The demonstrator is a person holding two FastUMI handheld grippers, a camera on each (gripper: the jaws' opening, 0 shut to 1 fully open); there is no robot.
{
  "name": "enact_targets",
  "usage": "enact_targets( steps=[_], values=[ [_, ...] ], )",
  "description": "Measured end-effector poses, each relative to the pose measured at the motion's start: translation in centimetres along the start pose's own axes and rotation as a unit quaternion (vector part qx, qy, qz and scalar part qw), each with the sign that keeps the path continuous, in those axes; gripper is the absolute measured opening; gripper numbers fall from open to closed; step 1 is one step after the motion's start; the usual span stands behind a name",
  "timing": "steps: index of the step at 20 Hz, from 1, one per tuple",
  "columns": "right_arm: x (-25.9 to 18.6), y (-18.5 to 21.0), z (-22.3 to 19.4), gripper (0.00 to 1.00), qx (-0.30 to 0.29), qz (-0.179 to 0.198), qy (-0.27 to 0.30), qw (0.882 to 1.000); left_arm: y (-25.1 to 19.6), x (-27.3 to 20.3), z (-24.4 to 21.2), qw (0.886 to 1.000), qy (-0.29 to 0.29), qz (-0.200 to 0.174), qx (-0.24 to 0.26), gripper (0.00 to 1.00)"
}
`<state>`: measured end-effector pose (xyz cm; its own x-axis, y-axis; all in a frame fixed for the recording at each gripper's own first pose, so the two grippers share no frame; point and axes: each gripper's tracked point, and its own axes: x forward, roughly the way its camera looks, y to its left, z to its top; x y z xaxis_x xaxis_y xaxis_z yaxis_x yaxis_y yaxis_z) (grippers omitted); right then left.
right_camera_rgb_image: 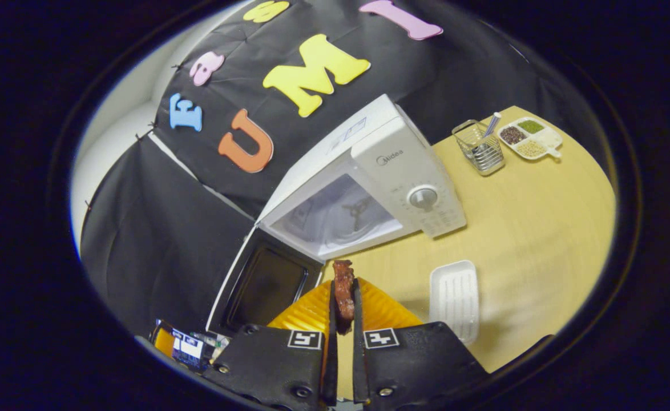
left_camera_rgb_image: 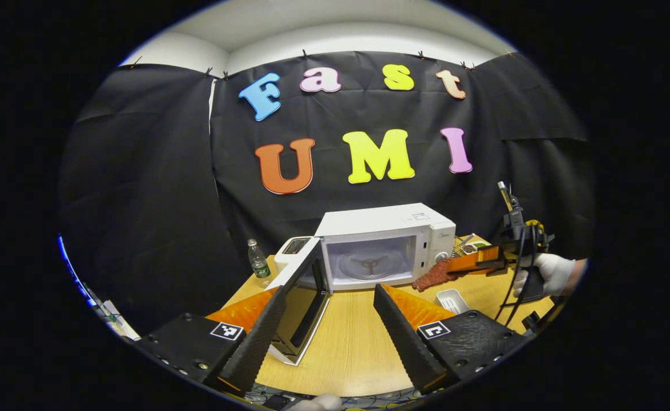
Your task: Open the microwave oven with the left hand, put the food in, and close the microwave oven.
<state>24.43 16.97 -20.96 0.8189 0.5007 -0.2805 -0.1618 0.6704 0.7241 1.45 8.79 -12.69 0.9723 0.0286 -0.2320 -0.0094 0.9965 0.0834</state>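
Nearest us in the right gripper view, our right gripper (right_camera_rgb_image: 343, 308) is clenched on the reddish-brown, rough-textured strip of food (right_camera_rgb_image: 344, 288), both fingers pressing its sides, the top end poking out above the tips. Our left gripper (left_camera_rgb_image: 323, 325) hangs released, its fingers spread wide over the near table edge, nothing between them.

Just beyond, the white microwave door with the dark window (right_camera_rgb_image: 263, 282) stands swung out to the left, and the white boxy microwave oven (left_camera_rgb_image: 383, 245) sits open behind it, its glass turntable (left_camera_rgb_image: 369, 265) bare. The food hangs in front of the cavity, not yet inside.

To do this step well, we judge we should carry the strip level through the opening, keep clear of the door edge and the control panel on the right, lower it onto the turntable's middle, then let go.

The light wooden tabletop (right_camera_rgb_image: 540, 217) also carries a white ribbed plastic tray (right_camera_rgb_image: 453, 297) near the right, and at the far right a wire mesh holder (right_camera_rgb_image: 479, 147) beside a white divided dish of grains (right_camera_rgb_image: 531, 137). A small clear plastic bottle (left_camera_rgb_image: 258, 261) stands far left, against the black cloth wall.
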Motion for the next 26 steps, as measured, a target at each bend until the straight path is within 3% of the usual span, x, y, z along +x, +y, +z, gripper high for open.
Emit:
enact_targets(
  steps=[3, 7, 11, 15, 21, 24, 25, 26],
  values=[
    [5.3, 2.4, 0.0, 0.13, 0.043, 0.006, -0.081, 0.996, 2.1, -0.1, -1.5, 1.0, 0.003, -0.024, -0.001, 0.95],
    [12.9, 3.4, 0.3, 0.13, 0.089, -0.004, -0.169, 0.982, 5.6, 0.7, -3.7, 1.0, 0.0, -0.024, 0.009, 0.95],
    [19.1, 2.8, 0.9, 0.13, 0.116, -0.027, -0.205, 0.972, 8.2, 1.3, -5.6, 1.0, -0.001, -0.022, 0.014, 0.95],
    [23.8, 0.9, 2.0, 0.13, 0.12, -0.08, -0.241, 0.96, 10.3, 2.1, -6.8, 1.0, 0.003, -0.012, 0.006, 0.95],
    [27.2, 0.6, 1.0, 0.14, 0.062, -0.111, -0.255, 0.959, 12.5, 3.1, -8.1, 1.0, 0.011, 0.007, 0.01, 0.95],
    [26.9, -0.2, 1.3, 0.18, 0.0, -0.149, -0.265, 0.953, 12.6, 3.1, -8.0, 1.0, 0.01, 0.009, 0.004, 0.95],
    [26.8, -0.5, 1.8, 0.14, -0.025, -0.164, -0.272, 0.948, 12.7, 3.2, -7.8, 1.0, 0.008, 0.01, 0.004, 0.95],
    [26.6, -0.3, 2.2, 0.26, -0.045, -0.167, -0.273, 0.946, 12.8, 3.1, -7.6, 1.0, 0.005, 0.011, 0.005, 0.95]
  ],
)
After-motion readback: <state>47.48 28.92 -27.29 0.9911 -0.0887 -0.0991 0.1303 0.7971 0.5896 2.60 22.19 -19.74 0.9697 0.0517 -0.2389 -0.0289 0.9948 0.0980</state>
